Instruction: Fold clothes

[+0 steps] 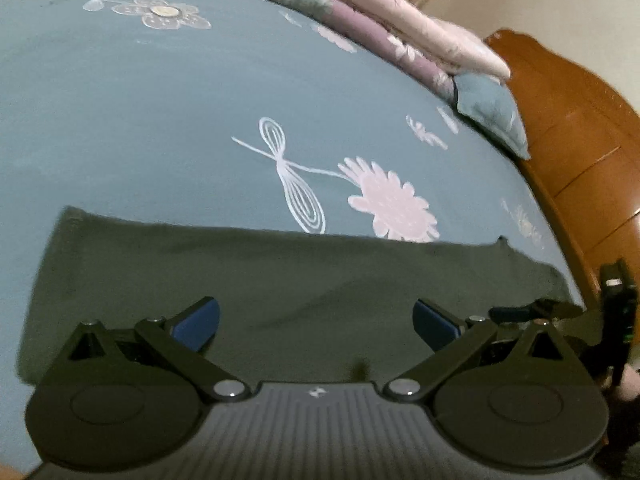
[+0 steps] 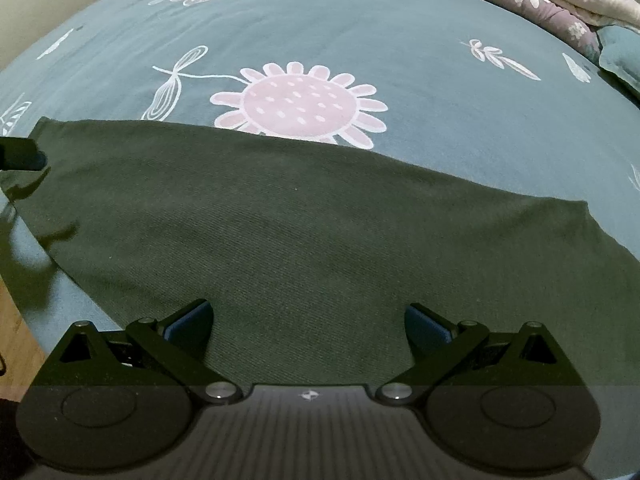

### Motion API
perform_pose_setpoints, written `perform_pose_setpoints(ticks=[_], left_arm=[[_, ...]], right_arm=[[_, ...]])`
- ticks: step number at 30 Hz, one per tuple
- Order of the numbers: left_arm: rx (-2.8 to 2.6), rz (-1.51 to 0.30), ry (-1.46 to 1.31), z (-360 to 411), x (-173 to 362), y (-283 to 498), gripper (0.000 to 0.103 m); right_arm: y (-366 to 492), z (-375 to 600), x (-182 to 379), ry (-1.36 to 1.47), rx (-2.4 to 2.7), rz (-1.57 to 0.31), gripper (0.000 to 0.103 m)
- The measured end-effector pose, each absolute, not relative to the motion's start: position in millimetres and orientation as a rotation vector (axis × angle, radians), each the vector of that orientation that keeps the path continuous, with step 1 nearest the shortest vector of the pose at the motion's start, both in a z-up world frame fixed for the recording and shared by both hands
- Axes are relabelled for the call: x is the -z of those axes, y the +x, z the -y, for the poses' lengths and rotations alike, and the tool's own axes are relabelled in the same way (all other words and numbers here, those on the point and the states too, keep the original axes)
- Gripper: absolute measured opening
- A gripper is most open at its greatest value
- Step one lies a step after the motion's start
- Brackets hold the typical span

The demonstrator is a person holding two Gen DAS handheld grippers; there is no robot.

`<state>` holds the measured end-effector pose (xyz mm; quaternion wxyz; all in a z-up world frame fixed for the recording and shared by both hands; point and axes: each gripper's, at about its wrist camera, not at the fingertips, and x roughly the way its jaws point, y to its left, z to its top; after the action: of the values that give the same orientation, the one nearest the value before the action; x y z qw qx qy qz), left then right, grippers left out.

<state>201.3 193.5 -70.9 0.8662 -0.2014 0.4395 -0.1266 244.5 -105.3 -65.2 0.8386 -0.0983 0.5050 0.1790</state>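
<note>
- A dark green garment (image 2: 304, 232) lies flat on a bed with a blue flowered sheet (image 2: 420, 92), near the sheet's front edge; its far edge covers the lower petals of the large pink flower (image 2: 300, 104) printed on the sheet.
- Taking that flower as the mark, the garment runs as a wide band on the flower's near side. Its long axis goes left to right across both views, crosswise to the way both tools point.
- The left gripper (image 1: 316, 322) has its fingers spread wide with nothing between them; it hovers over the garment's near part.
- The right gripper (image 2: 308, 322) is likewise spread and empty, over the near part of the cloth on the near side of the flower.
- Each tool shows at the edge of the other's view, so the two stand side by side along the near edge, neither clearly nearer to the cloth.
- The garment's left end is a squared corner to the left of the flower; its right end slopes off well to the flower's right. Which end is collar or hem I cannot tell.
- The cloth shows as a smooth rectangle, which fits a piece laid out for folding or one already folded over; its layers are not visible.
- A rolled quilt (image 1: 360, 20) lies well beyond the flower, apart from the garment.
</note>
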Motion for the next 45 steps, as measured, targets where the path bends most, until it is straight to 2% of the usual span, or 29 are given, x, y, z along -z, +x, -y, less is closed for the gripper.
perform_pose_setpoints(ticks=[11, 16, 29, 33, 38, 43, 45], left_arm=[[0.248, -0.936, -0.361, -188.0, 75.5, 203.4, 0.102], [0.233, -0.94, -0.322, -182.4, 75.4, 203.3, 0.102], [0.179, -0.945, -0.27, -157.9, 53.9, 210.7, 0.102], [0.163, -0.943, -0.247, -138.7, 44.8, 208.9, 0.102], [0.137, -0.942, -0.223, -114.7, 34.3, 205.8, 0.102], [0.115, -0.943, -0.198, -90.5, 24.5, 203.4, 0.102], [0.122, -0.948, -0.19, -80.0, 23.7, 205.9, 0.102]], right_arm=[[236.7, 115.5, 56.5, -0.207, -0.423, -1.086, 0.103], [240.2, 130.6, 43.7, -0.189, -0.388, -1.016, 0.103], [249.6, 229.7, 34.6, -0.035, -0.187, -0.966, 0.103], [264.9, 287.0, 31.3, 0.024, -0.085, -0.9, 0.103], [292.5, 339.6, 34.7, 0.223, -0.11, -0.808, 0.103], [325.3, 358.8, 65.1, 0.336, -0.177, -0.845, 0.103], [324.4, 361.4, 60.7, 0.316, -0.193, -0.835, 0.103]])
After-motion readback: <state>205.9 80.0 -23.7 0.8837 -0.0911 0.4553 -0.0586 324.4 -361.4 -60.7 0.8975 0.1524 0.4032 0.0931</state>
